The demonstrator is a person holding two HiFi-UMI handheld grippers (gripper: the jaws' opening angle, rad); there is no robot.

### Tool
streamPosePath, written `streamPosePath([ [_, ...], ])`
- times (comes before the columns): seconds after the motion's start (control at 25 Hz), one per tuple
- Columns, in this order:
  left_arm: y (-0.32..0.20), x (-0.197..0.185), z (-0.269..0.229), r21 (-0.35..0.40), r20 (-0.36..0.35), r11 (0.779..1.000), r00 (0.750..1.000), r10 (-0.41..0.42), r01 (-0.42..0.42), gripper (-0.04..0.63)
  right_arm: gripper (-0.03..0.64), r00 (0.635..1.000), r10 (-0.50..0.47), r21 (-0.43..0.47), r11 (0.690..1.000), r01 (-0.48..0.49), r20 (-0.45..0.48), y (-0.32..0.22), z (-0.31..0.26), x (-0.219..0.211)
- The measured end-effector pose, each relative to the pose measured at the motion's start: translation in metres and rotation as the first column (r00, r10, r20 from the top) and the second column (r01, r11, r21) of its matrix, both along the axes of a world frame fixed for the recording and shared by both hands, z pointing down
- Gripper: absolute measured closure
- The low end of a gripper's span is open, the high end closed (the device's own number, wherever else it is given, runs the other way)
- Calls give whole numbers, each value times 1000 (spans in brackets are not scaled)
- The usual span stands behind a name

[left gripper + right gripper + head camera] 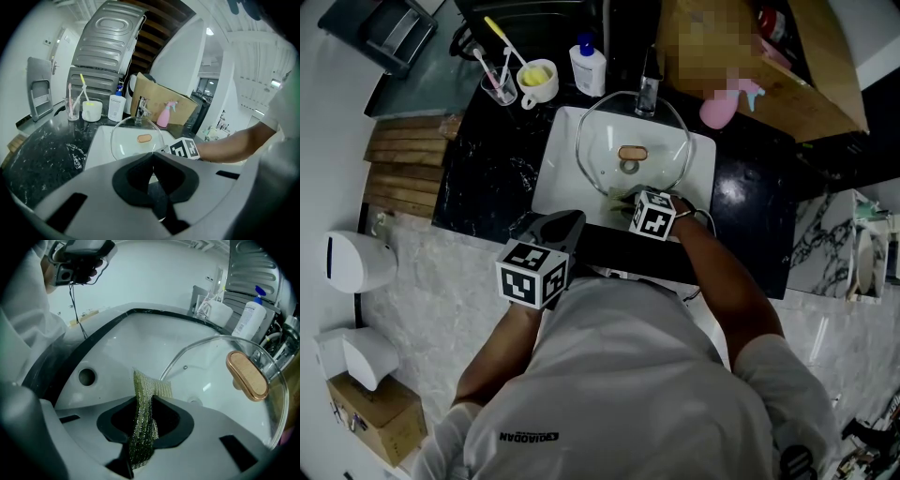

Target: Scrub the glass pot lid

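Right gripper view: the right gripper's [146, 401] fingers pinch a green scouring cloth [143, 427] just beside the lower rim of the glass pot lid [211, 362], which stands tilted in the white sink [117, 348]. The left gripper [152, 157], fingers pressed together on nothing, hangs above the counter [42, 159].

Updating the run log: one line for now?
right gripper: shut on scouring pad | left gripper: shut, empty | glass lid: in sink, pad near rim
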State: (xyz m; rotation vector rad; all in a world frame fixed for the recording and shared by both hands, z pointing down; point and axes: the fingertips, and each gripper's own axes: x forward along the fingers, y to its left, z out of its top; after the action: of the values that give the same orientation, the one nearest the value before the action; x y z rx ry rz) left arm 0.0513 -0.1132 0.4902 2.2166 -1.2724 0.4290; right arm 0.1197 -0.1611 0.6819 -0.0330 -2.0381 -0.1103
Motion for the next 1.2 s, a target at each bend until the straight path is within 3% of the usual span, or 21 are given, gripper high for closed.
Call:
streamPosePath([
  [0.28, 2, -5, -1, 4, -1, 1000, 1000, -4, 4, 580, 523, 1000, 4, -37, 999, -4, 3, 5, -1, -3],
  [0.84, -15, -27, -9, 9, 4, 999, 999, 36, -36, 580, 526, 999, 32, -23, 999, -33, -21, -1, -8, -9],
  [1.04, -30, -39, -15, 15, 7, 996, 996, 87, -87, 580, 526, 989, 149, 15, 989, -149, 26, -8, -33, -13],
  [1.2, -41, -46, -17, 10, 2, 991, 991, 132, -132, 580, 526, 949, 292, 53, 953, -300, 118, -14, -71, -25],
])
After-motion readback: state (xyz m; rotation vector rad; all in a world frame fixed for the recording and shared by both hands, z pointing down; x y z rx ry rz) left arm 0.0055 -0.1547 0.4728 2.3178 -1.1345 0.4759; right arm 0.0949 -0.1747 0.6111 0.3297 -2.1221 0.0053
